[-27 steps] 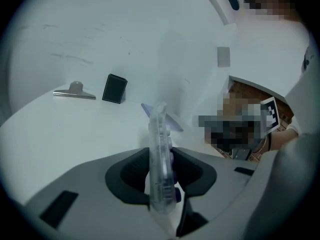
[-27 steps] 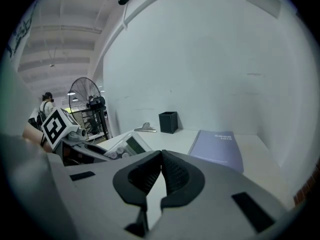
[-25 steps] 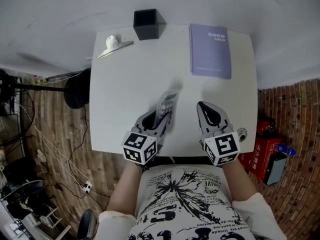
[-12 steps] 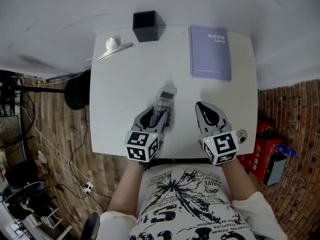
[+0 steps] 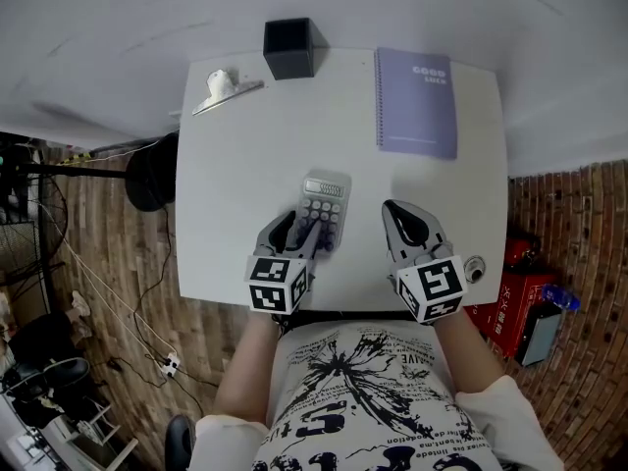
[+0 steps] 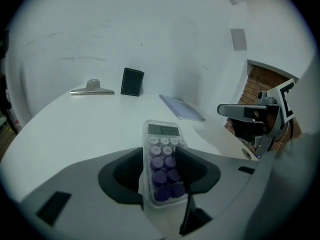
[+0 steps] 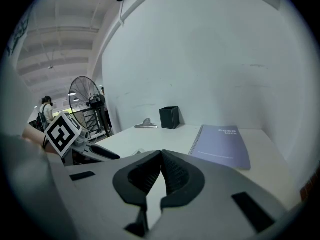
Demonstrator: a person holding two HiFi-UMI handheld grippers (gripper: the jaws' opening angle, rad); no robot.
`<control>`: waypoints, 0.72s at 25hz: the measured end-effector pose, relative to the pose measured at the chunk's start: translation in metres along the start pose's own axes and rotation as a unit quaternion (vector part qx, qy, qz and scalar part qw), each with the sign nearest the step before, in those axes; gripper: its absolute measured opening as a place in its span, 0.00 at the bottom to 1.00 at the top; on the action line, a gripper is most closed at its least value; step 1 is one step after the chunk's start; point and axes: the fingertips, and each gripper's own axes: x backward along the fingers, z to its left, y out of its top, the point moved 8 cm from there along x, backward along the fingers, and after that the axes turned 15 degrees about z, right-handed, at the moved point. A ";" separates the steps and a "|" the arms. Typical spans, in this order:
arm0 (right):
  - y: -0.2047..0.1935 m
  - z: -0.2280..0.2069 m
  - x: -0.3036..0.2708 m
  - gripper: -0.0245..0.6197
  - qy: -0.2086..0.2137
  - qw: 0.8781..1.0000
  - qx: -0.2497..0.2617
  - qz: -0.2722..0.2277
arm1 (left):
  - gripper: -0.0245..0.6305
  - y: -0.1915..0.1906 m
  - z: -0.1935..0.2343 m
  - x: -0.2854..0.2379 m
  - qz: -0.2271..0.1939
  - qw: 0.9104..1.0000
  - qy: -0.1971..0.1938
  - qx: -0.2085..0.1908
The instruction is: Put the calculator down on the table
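The calculator (image 5: pixel 322 209), clear-cased with purple keys, lies flat and face up on the white table (image 5: pixel 245 155), its display pointing away from me. My left gripper (image 5: pixel 299 232) is low over the table with the calculator's near end between its jaws. The jaws are opening and no longer clamp it. In the left gripper view the calculator (image 6: pixel 162 164) fills the gap of the left gripper (image 6: pixel 160 153). To the right, my right gripper (image 5: pixel 404 219) hovers near the front edge, shut and empty. In its own view the right gripper (image 7: pixel 161 155) shows its tips meeting.
A purple spiral notebook (image 5: pixel 416 101) lies at the table's back right. A black pen cup (image 5: pixel 288 47) and a metal clip (image 5: pixel 224 88) stand along the back edge. A fan base (image 5: pixel 152 173) is on the floor to the left, a red box (image 5: pixel 515 297) to the right.
The calculator went from standing tilted in the left gripper to lying flat, face up, on the table. The left gripper sank and its jaws spread. The right gripper stayed put.
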 end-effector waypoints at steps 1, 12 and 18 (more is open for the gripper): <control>0.000 0.000 -0.001 0.06 0.000 1.000 0.000 0.001 | 0.35 0.000 0.000 0.000 0.000 1.000 -0.001 -0.001; 0.013 0.004 0.012 0.06 -0.010 1.000 0.002 -0.026 | 0.31 0.037 -0.010 0.047 -0.076 0.994 0.015 -0.075; 0.031 0.009 0.043 0.06 -0.021 0.997 0.014 -0.078 | 0.18 0.069 -0.031 0.109 -0.167 0.978 0.003 -0.128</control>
